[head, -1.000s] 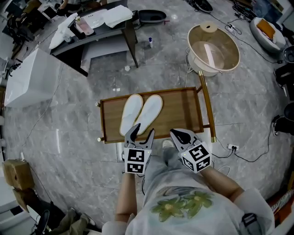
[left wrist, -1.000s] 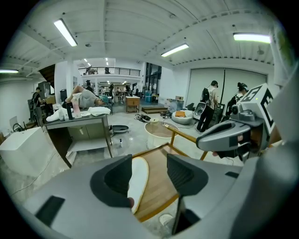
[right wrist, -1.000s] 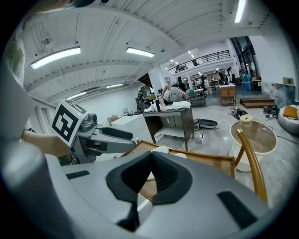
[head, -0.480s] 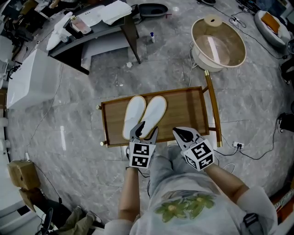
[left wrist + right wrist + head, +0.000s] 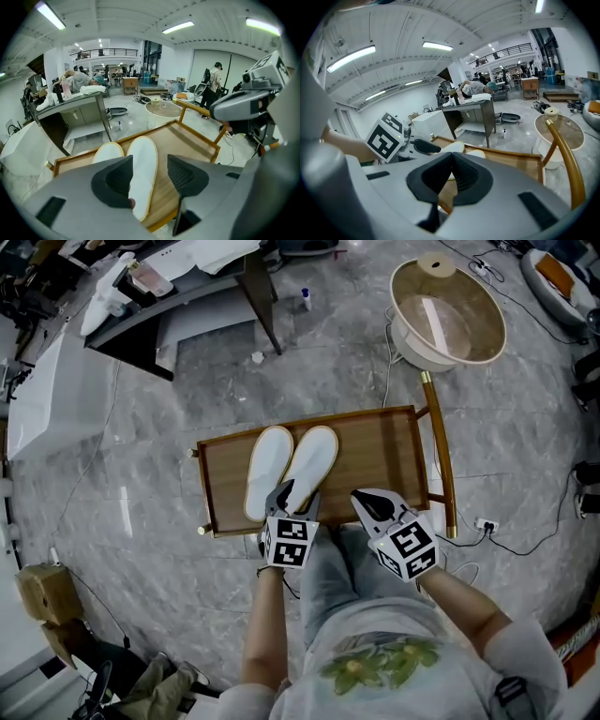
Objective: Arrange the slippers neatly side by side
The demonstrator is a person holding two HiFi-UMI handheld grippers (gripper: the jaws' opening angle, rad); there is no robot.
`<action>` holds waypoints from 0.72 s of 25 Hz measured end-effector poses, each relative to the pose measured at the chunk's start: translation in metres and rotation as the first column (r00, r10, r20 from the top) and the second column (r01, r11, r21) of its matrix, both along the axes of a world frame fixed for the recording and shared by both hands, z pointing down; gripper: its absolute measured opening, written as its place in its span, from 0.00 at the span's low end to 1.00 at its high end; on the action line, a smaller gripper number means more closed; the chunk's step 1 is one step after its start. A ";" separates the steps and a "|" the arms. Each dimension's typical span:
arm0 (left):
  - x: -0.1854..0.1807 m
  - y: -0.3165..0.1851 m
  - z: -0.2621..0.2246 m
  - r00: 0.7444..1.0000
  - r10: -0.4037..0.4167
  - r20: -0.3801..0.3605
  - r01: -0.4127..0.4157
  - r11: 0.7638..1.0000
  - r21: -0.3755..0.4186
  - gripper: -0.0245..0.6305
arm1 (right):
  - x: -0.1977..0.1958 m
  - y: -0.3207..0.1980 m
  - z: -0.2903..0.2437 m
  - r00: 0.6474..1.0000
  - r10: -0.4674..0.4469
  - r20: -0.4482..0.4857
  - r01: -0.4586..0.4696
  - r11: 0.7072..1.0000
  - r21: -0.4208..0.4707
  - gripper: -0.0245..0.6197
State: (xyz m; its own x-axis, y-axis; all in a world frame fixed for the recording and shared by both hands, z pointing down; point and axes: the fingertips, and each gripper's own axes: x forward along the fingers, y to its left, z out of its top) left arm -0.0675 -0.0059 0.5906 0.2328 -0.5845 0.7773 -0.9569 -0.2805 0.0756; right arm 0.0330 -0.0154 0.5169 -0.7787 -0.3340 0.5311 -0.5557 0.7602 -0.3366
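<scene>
Two white slippers lie soles up, side by side, on a low wooden tray table [image 5: 375, 451]. The left slipper [image 5: 265, 470] and right slipper [image 5: 312, 460] touch along their inner edges, toes pointing away. My left gripper [image 5: 292, 495] hangs open just above the heel of the right slipper [image 5: 143, 168], whose heel shows between the spread jaws; the pads do not touch it. The other slipper [image 5: 107, 152] lies to its left. My right gripper [image 5: 367, 505] is shut on nothing, over the tray's near edge, right of the slippers. In the right gripper view its tips [image 5: 451, 161] meet.
A brass rail [image 5: 438, 456] runs along the tray's right side. A round beige tub [image 5: 448, 317] stands behind it on the marble floor. A grey desk [image 5: 178, 296] and a white box [image 5: 56, 395] are at the back left. Cables and a power strip [image 5: 483, 523] lie at the right.
My left gripper has dropped and moved forward onto the heel end of the right slipper, jaws still spread. The right gripper has sunk slightly. The slippers have not moved.
</scene>
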 end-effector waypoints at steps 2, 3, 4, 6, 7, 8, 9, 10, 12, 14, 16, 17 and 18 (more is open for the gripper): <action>-0.002 -0.001 0.008 1.000 0.009 0.009 -0.008 1.000 -0.012 0.39 | 0.000 0.000 0.004 1.000 0.006 -0.001 -0.006 1.000 -0.005 0.05; -0.003 -0.002 0.012 1.000 0.013 0.013 -0.013 1.000 -0.017 0.39 | -0.001 0.000 0.007 1.000 0.009 -0.002 -0.009 1.000 -0.009 0.05; -0.004 -0.003 0.016 1.000 0.017 0.017 -0.017 1.000 -0.023 0.39 | -0.001 0.000 0.009 1.000 0.011 -0.004 -0.011 1.000 -0.012 0.05; -0.006 -0.005 0.023 0.999 0.026 0.024 -0.026 0.999 -0.037 0.39 | -0.002 0.000 0.012 1.000 0.017 -0.007 -0.017 1.000 -0.018 0.05; -0.008 -0.006 0.027 0.999 0.031 0.027 -0.030 0.999 -0.045 0.39 | -0.002 0.000 0.014 1.000 0.021 -0.008 -0.021 1.000 -0.020 0.05; -0.008 -0.007 0.031 0.999 0.037 0.028 -0.035 0.998 -0.053 0.39 | -0.003 -0.001 0.015 1.000 0.026 -0.009 -0.026 0.999 -0.023 0.05; -0.009 -0.007 0.035 0.999 0.042 0.029 -0.041 0.997 -0.060 0.39 | -0.003 -0.001 0.017 0.999 0.031 -0.010 -0.031 0.999 -0.027 0.05; -0.009 -0.008 0.039 0.998 0.047 0.029 -0.045 0.997 -0.066 0.39 | -0.002 -0.002 0.020 0.999 0.036 -0.011 -0.037 0.999 -0.030 0.05; -0.010 -0.010 0.046 0.998 0.053 0.029 -0.051 0.996 -0.076 0.39 | -0.002 -0.003 0.026 0.999 0.044 -0.014 -0.045 0.998 -0.041 0.05; -0.011 -0.012 0.054 0.998 0.054 0.029 -0.052 0.995 -0.084 0.39 | -0.003 -0.005 0.034 0.999 0.048 -0.020 -0.049 0.998 -0.051 0.05; -0.013 -0.015 0.060 0.998 0.054 0.028 -0.051 0.995 -0.090 0.39 | -0.005 -0.006 0.040 0.998 0.048 -0.028 -0.050 0.997 -0.054 0.05; -0.014 -0.016 0.064 0.998 0.054 0.030 -0.051 0.994 -0.094 0.39 | -0.006 -0.008 0.042 0.998 0.049 -0.031 -0.051 0.997 -0.054 0.05; -0.015 -0.018 0.067 0.998 0.056 0.033 -0.053 0.994 -0.098 0.39 | -0.007 -0.009 0.044 0.998 0.051 -0.033 -0.053 0.997 -0.054 0.05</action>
